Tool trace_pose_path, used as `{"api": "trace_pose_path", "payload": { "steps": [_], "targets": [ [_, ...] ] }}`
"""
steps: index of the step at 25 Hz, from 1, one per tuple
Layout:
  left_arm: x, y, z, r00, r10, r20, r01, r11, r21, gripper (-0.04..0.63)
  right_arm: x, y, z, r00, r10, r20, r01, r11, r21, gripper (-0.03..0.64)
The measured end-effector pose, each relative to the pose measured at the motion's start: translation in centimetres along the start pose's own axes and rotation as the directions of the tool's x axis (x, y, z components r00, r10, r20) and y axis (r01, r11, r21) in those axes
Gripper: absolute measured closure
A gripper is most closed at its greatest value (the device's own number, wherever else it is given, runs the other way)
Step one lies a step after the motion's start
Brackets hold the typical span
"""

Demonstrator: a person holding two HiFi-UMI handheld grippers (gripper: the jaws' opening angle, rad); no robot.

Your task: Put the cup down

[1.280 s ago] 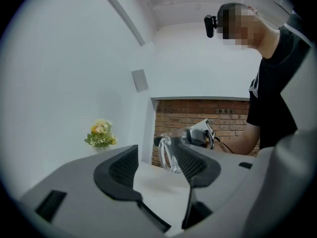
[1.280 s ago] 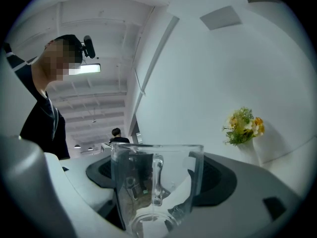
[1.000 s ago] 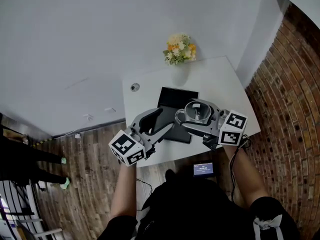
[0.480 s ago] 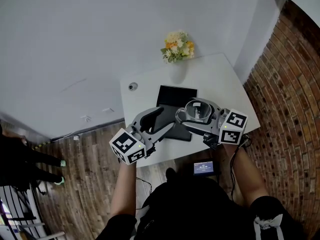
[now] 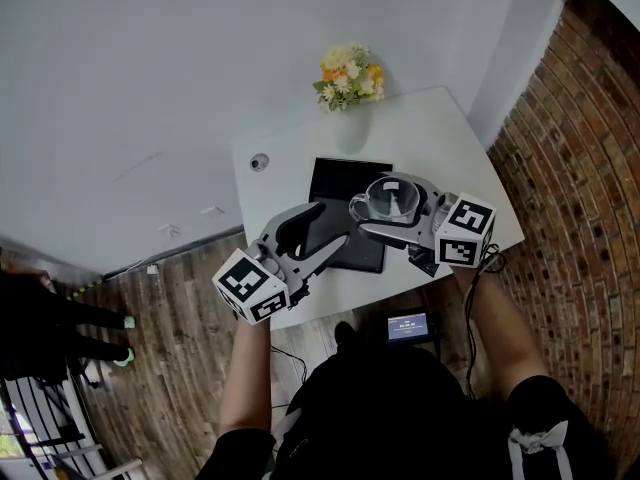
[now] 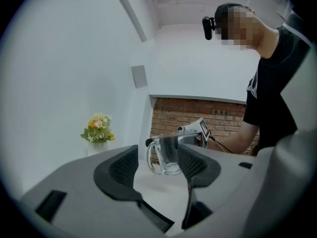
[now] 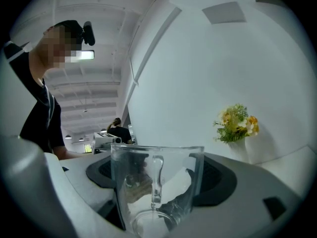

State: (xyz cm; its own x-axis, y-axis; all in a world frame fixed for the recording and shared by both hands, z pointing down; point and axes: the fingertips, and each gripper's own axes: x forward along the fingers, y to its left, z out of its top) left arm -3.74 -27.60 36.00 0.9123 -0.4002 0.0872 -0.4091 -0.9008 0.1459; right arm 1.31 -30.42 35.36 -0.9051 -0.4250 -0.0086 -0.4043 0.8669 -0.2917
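The right gripper (image 5: 375, 206) is grasping a clear glass cup with a side handle (image 5: 393, 198), its 2 dark padded jaws pressed against opposite sides of the glass wall while the cup (image 7: 156, 182) stands upright between them, handle turned away from the hand. From where the person looks down, the cup sits over the far right corner of a black flat rectangular pad (image 5: 345, 193) lying on the white table (image 5: 440, 138). It is low, but I cannot tell whether its base touches the surface yet. The left gripper (image 5: 332, 224) hangs just beside it, over the near left part of the pad, jaws spread apart and nothing gripped; the cup shows beyond them, not within them. Farther back on the table stands a bunch of yellow and white flowers (image 5: 347, 76) in a pale vase, well apart from the work, and a red brick wall (image 5: 570, 168) runs along the right. As I judge it, the carrying is done and the cup is over a fair landing spot. What is left is to settle it flat, let the jaws go and draw the gripper back without tipping it.
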Motion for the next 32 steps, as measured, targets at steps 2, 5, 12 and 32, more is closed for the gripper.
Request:
{"api": "trace_pose_path", "payload": {
  "steps": [2, 5, 12, 32],
  "targets": [
    [0.1, 0.4, -0.4, 1.0, 0.003, -0.007, -0.003, 1.0, -0.012, 0.341, 0.4, -1.1, -0.6, 1.0, -0.01, -0.017, 0.01, 1.0, -0.008, 0.19],
    [0.3, 1.3, -0.9, 1.0, 0.011, -0.016, -0.011, 1.0, -0.028, 0.341, 1.2, -2.9, -1.5, 0.999, -0.028, -0.041, 0.027, 0.999, -0.019, 0.19],
    [1.7, 3.2, -2.1, 0.999, 0.029, -0.028, -0.03, 0.998, -0.063, 0.341, 2.6, -7.4, -4.3, 0.995, -0.067, -0.068, 0.07, 0.997, 0.034, 0.19],
    [5.7, 8.1, -5.3, 0.996, 0.049, -0.069, -0.056, 0.993, -0.104, 0.341, 5.4, -19.0, -11.8, 0.967, -0.186, -0.176, 0.198, 0.979, 0.054, 0.19]
  ]
}}
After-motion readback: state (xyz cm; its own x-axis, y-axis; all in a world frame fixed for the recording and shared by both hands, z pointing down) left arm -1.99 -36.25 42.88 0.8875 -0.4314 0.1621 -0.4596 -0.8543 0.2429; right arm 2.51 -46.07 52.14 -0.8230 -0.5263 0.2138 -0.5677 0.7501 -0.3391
